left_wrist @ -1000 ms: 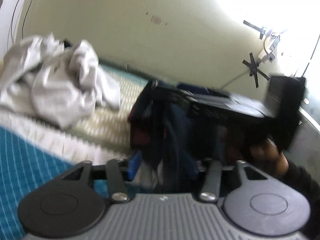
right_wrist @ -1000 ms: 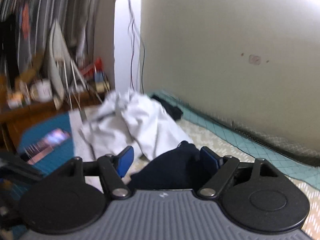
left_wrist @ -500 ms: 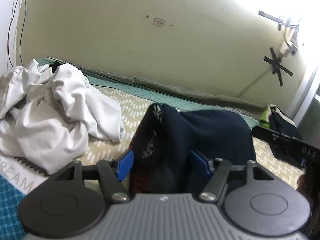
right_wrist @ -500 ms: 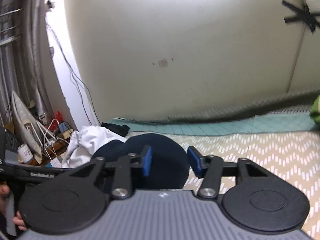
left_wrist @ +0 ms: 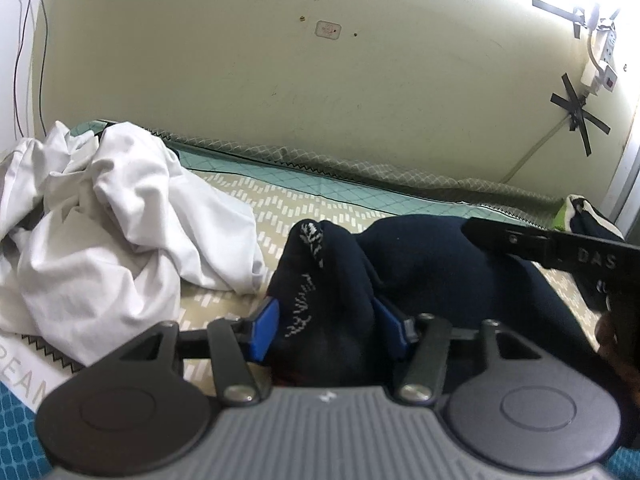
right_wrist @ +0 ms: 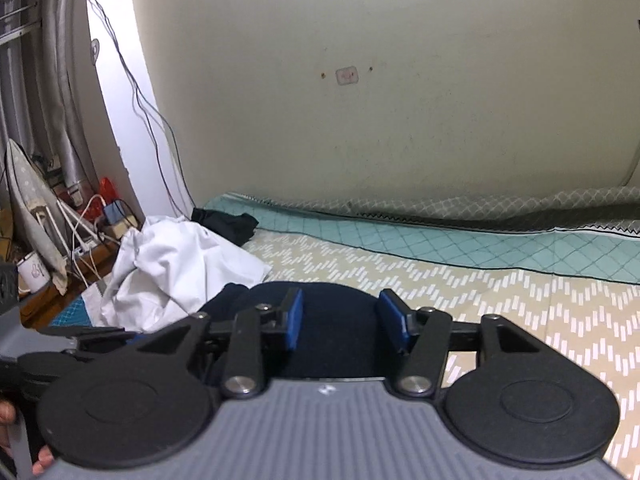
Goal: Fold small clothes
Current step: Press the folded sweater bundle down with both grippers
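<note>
the left gripper (left_wrist: 326, 330) is pinching a bunched fold of the navy garment (left_wrist: 440, 264), blue pads pressed into the cloth. the right gripper (right_wrist: 339, 322) sits spread over the same navy garment (right_wrist: 320, 312), whether its pads touch it i cannot tell. the garment lies on the patterned bedsheet (right_wrist: 500, 292), with the white clothes pile (left_wrist: 112, 216) at ten o'clock. risk, as i judge it: one-sided hold lets the fold slump and bunch, or drags cloth into the white pile.
</note>
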Demonstrator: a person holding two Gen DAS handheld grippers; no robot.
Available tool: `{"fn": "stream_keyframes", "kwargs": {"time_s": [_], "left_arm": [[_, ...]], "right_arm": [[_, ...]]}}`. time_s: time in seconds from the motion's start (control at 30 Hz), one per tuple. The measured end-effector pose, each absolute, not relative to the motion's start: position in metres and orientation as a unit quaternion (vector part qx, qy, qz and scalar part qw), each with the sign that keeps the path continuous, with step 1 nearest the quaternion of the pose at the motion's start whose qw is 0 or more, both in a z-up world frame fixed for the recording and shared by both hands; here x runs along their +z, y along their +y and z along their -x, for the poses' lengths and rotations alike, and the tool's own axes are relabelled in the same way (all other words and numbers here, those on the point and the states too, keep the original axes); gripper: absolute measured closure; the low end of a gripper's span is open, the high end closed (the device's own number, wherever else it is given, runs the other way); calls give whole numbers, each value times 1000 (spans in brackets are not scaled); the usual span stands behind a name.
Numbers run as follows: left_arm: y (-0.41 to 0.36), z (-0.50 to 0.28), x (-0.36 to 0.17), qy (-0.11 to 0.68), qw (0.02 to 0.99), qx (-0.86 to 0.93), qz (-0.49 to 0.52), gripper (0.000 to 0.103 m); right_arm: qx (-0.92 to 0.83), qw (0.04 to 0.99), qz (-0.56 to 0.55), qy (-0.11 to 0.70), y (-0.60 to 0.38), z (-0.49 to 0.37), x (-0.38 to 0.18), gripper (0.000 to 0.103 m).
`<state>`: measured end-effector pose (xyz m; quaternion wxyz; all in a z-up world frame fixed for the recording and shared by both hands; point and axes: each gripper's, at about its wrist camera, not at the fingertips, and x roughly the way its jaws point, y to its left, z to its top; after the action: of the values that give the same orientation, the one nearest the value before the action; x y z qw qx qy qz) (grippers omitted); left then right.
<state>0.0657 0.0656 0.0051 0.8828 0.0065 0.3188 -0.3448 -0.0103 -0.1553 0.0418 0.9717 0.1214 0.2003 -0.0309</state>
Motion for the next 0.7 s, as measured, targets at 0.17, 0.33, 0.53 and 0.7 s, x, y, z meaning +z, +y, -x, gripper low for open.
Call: {"fn": "stream_keyframes", "kwargs": {"time_s": [0.17,0.33,0.53,0.7], "left_arm": [[79,-51,13,307,888,-343,-9,41],[95,-41,11,317,884,-343,14,19],[98,-40,-9,362,863,-351,37,3],[96,-36,-18,353,868,-348,25,0]], "right_arm": [[-4,967,-200,157,-174,48,34,26],[-15,957,-248,150,-184,91,19,19],[34,940,-278,194,-178,99,5,13],[34,940,-246,236,-161,88,-6,13]]}}
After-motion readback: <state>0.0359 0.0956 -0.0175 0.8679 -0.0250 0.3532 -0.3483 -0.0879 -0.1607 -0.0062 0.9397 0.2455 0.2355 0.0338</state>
